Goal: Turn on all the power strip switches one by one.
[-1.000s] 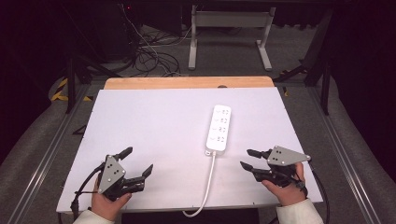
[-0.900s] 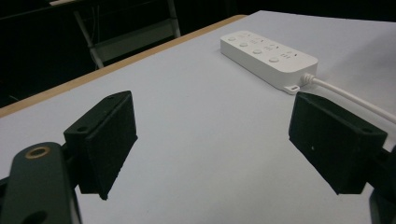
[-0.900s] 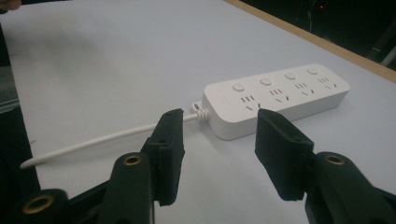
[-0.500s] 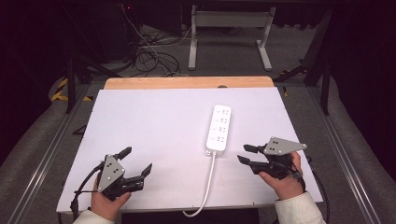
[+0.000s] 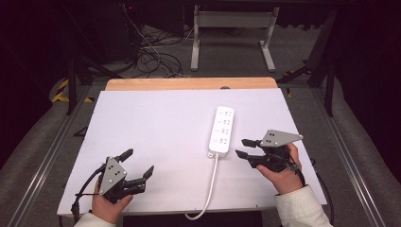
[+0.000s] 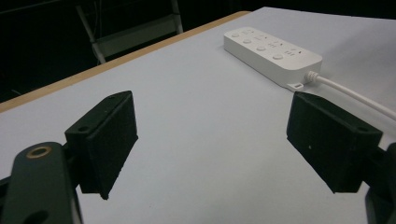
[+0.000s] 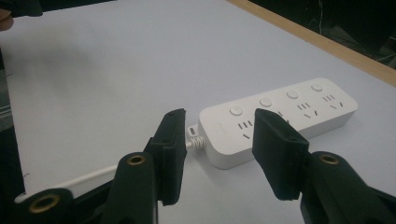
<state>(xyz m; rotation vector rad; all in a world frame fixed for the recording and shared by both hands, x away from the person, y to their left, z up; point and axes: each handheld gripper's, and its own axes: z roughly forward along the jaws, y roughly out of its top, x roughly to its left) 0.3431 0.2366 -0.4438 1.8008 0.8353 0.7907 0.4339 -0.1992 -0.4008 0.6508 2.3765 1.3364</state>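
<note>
A white power strip [image 5: 222, 131] with several sockets and buttons lies right of centre on the white table top [image 5: 156, 127]; its white cable [image 5: 206, 189] runs off the front edge. My right gripper [image 5: 241, 147] is open, its fingertips just right of the strip's cable end. In the right gripper view the power strip [image 7: 280, 119] lies just beyond the open jaws, near its cable end. My left gripper [image 5: 138, 163] is open near the front left, well apart from the strip. In the left gripper view the power strip [image 6: 271, 49] lies far off at upper right.
A wooden strip [image 5: 189, 83] borders the table's far edge. Beyond it stand a metal stand's legs [image 5: 231, 33] and loose cables [image 5: 151, 56] on the floor. Metal rails [image 5: 47, 156] run along both table sides.
My right gripper has moved left and slightly forward toward the power strip's cable end. The left gripper has barely moved.
</note>
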